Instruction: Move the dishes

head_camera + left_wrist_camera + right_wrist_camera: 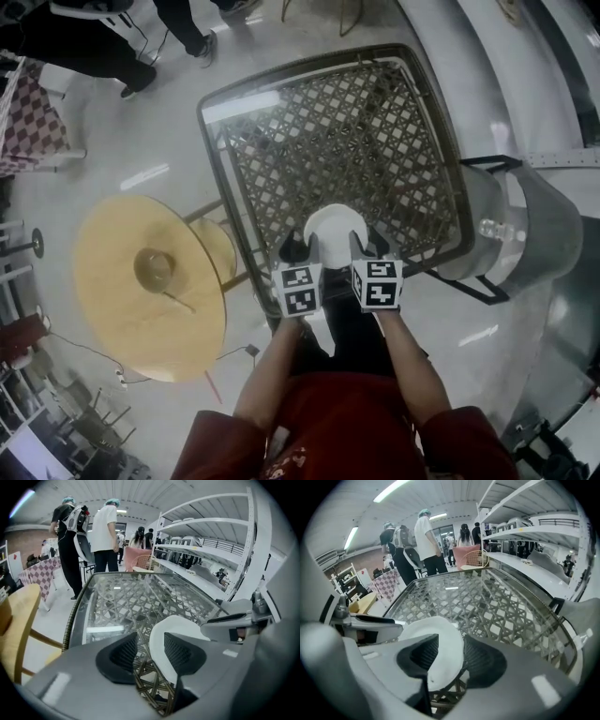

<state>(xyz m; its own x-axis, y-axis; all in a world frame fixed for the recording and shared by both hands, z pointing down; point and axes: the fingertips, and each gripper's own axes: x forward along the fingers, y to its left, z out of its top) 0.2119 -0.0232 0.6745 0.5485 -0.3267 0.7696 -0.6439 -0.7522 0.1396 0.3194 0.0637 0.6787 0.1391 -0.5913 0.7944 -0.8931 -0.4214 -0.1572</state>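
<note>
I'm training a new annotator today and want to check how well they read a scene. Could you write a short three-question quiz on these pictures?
1. Multiple choice: the plate rests on
A) the round wooden table
B) the glass-topped table
C) a shelf

2. True or false: the jaws of the left gripper are shut tight together.

3. Fill in the missing word: in the head view, the plate lies ___ the left gripper and the right gripper.

Key: 1 B; 2 false, the jaws stand apart; 3 between.
</note>
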